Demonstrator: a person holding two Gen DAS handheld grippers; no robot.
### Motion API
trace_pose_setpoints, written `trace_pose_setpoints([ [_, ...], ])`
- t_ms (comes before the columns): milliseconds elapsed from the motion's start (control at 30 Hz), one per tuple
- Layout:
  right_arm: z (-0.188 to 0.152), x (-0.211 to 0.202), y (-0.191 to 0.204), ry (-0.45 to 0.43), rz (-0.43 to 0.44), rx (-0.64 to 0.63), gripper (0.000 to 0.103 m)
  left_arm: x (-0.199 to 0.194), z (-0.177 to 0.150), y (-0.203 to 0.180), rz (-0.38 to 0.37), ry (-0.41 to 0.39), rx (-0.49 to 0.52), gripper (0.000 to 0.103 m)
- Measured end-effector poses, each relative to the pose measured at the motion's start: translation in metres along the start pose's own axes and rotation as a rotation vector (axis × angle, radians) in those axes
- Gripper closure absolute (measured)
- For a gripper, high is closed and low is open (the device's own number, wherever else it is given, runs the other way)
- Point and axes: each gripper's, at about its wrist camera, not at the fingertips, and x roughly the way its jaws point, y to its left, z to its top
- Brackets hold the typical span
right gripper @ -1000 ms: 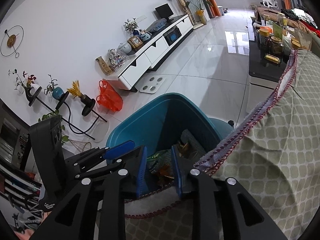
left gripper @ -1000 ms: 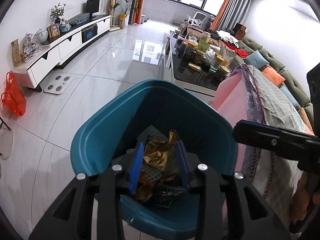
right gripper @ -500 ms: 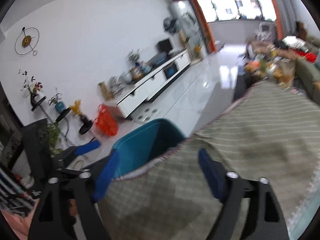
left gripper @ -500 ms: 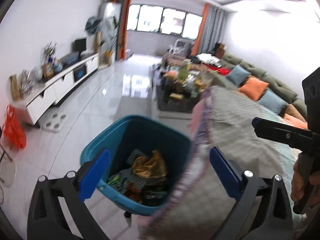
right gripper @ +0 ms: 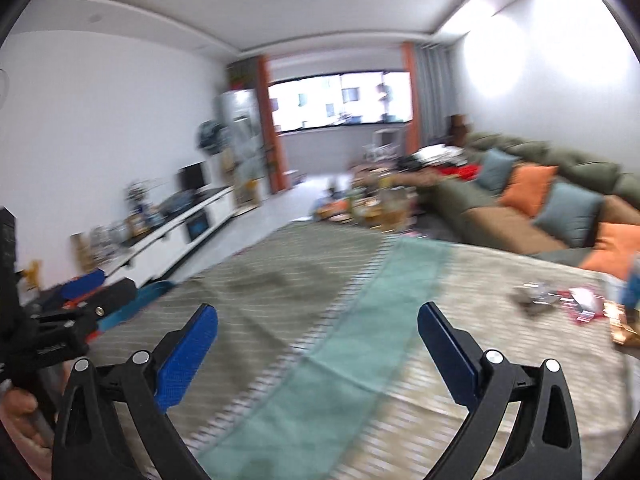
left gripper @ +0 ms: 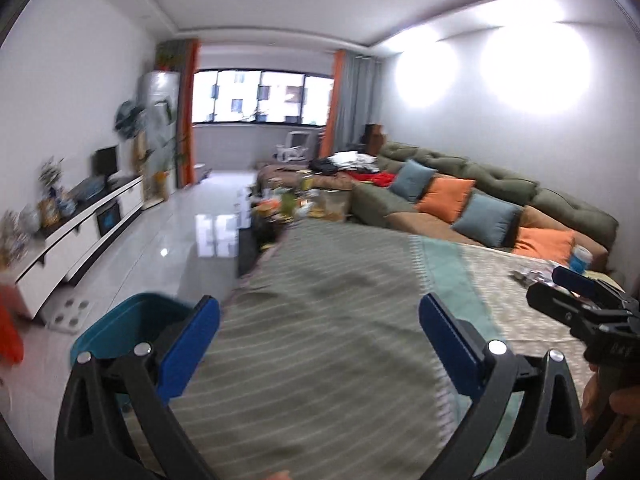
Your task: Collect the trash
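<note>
My left gripper [left gripper: 318, 326] is wide open and empty above a table covered by a green striped cloth [left gripper: 340, 320]. The teal trash bin [left gripper: 120, 330] stands on the floor at the table's left edge, below and left of that gripper. My right gripper [right gripper: 318, 326] is also wide open and empty over the same cloth [right gripper: 280, 300]. Several crumpled wrappers [right gripper: 560, 302] lie on the cloth at the far right, ahead and right of the right gripper. They also show faintly in the left wrist view [left gripper: 528, 274].
A green sofa [left gripper: 480, 200] with orange and blue cushions runs along the right wall. A cluttered coffee table [left gripper: 296, 204] stands beyond the cloth. A white TV cabinet [left gripper: 80, 236] lines the left wall. A blue can [left gripper: 580, 258] stands at the table's far right.
Both grippers have opened, dropping their wrappers into the bin. Both have risen and swung right, from over the bin to over the cloth-covered table.
</note>
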Motion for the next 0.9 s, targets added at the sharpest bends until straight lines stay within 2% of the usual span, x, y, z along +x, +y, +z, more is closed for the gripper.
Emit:
trace_pose_setpoints([
  [100,-0.007,-0.014,-0.020,-0.021,-0.090,0.015,0.003,0.008,0.002,-0.027,-0.041,-0.024,0.025,0.003],
  [233,-0.013,-0.031,-0.038,-0.053,-0.161,0.038,0.003,0.016,0.004,-0.055,-0.080,-0.053,0.040,0.003],
  [400,-0.017,-0.046,-0.053,-0.085,-0.231,0.068,0.003,0.022,0.003,-0.079,-0.081,-0.089,0.071,0.003],
  [600,-0.017,-0.057,-0.058,-0.127,-0.281,0.070,0.004,0.019,0.001,-0.104,-0.076,-0.132,0.113,0.003],
  [900,-0.017,-0.065,-0.055,-0.145,-0.296,0.059,0.003,0.014,0.003,-0.111,-0.073,-0.170,0.122,0.003],
])
